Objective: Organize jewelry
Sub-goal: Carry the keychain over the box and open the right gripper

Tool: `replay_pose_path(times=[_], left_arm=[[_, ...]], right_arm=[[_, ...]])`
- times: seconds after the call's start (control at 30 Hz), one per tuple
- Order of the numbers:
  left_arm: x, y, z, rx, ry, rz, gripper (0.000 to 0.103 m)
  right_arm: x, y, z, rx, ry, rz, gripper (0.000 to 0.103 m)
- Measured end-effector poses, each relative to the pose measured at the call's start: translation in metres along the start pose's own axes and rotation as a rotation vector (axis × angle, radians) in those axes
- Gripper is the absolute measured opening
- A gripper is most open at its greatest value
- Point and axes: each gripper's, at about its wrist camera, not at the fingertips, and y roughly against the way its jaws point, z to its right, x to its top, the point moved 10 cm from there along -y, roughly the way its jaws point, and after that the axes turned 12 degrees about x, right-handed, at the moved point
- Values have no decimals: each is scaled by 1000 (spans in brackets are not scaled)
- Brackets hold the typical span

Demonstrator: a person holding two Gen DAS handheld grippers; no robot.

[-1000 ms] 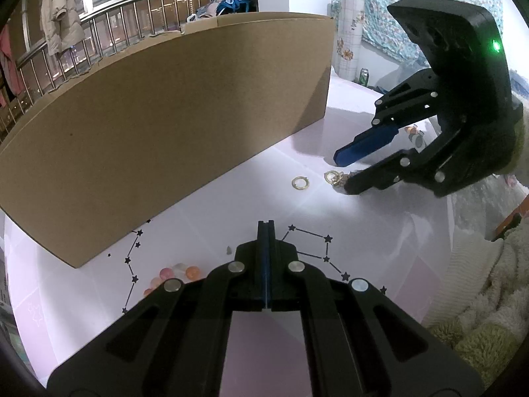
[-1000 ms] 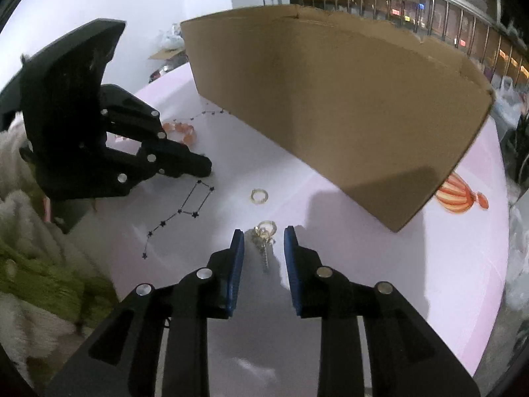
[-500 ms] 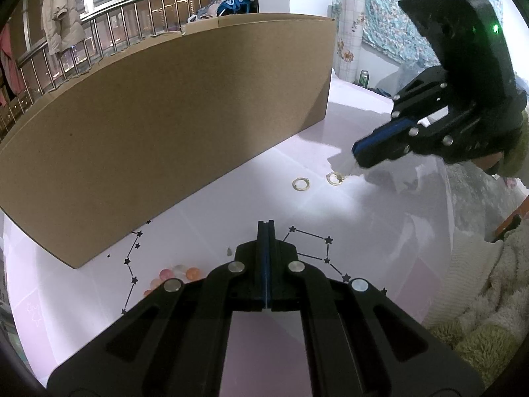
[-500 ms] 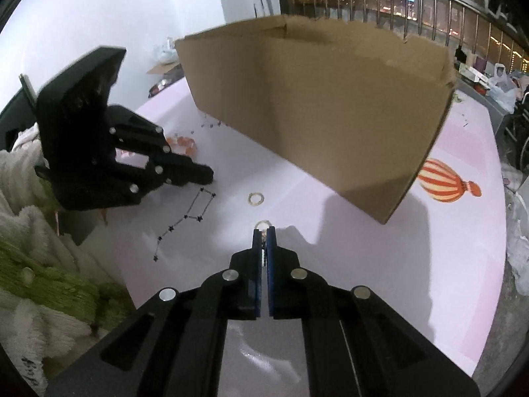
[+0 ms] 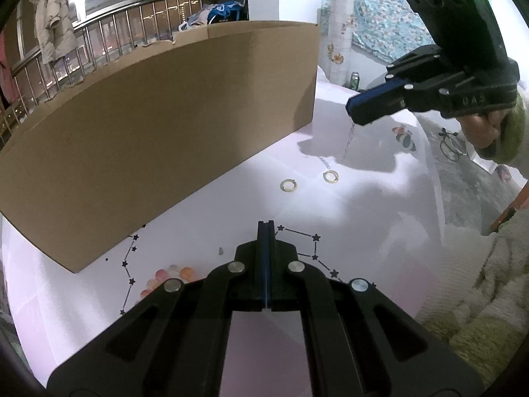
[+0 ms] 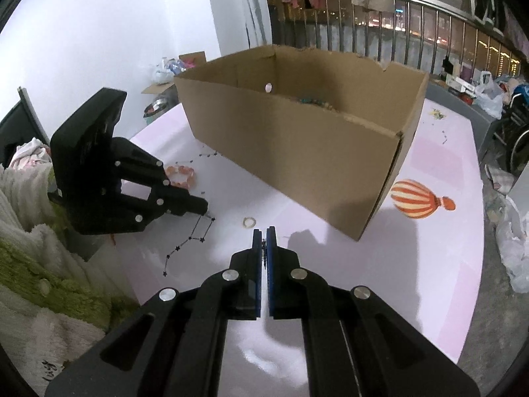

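My right gripper (image 6: 263, 231) is shut on a thin chain necklace (image 5: 347, 140) and holds it raised above the table; the chain hangs down to a gold ring (image 5: 330, 176) at its lower end. In the left wrist view the right gripper (image 5: 355, 112) is at upper right. A second gold ring (image 5: 289, 185) lies on the table, also seen in the right wrist view (image 6: 249, 222). My left gripper (image 5: 266, 226) is shut and empty, low over the table. A pink bead bracelet (image 6: 181, 176) lies beside it. The cardboard box (image 6: 297, 139) holds some jewelry.
The pale pink table (image 6: 413, 264) has star-line prints and a striped balloon print (image 6: 420, 198). Fluffy green-white fabric (image 6: 39, 264) lies along the near table edge. A railing and hanging clothes stand behind the box.
My right gripper closed on the necklace on the table, then lifted it up. The left gripper has not moved.
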Motion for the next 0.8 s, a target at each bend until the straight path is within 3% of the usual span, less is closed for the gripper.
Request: replay_pose_path(times=[0.37, 0.8], left_arm=[[20, 33, -17, 1, 17, 66, 0], [91, 86, -73, 39, 13, 209, 0]], right_arm=[[29, 21, -2, -33, 45, 73, 3], [110, 52, -5, -3, 162, 201, 3]])
